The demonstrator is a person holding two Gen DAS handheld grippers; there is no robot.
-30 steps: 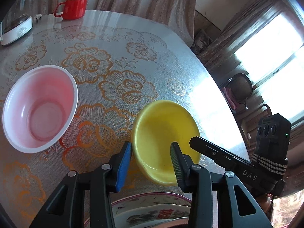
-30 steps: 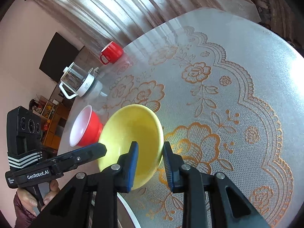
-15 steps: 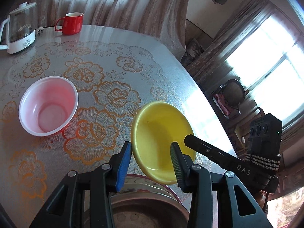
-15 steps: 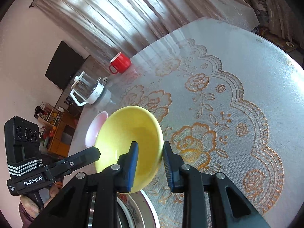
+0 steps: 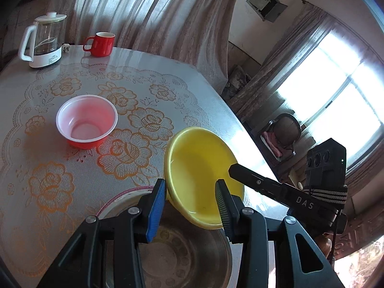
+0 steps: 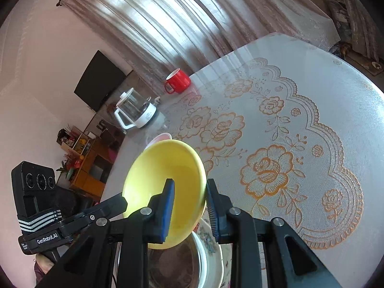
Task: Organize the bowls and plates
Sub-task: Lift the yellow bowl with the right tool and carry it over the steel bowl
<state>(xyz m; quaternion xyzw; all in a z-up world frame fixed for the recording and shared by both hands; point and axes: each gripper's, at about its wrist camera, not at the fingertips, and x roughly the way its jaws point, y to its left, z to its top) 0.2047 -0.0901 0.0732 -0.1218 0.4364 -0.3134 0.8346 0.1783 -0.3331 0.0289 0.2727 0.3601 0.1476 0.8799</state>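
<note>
The round worktop with a lace-patterned cloth point(image 5: 60, 192) spreads across both views. At lower centre, both claws carry the glossy yellow bowl point(image 5: 199, 175) tilted above a metal bowl nested in a floral plate point(image 5: 187, 254), probably for stacking. The right claw point(image 6: 189, 204) pinches its rim; the left claw point(image 5: 189, 206) grips its opposite rim. The red plastic bowl point(image 5: 86, 122) waits centre-left, clear of the path.

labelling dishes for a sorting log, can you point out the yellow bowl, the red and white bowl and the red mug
yellow bowl point(image 5: 199, 165): left wrist view, on its inner wall.
red and white bowl point(image 5: 86, 120): left wrist view, on its pale inside.
red mug point(image 5: 103, 45): left wrist view, on its outer side.
</note>
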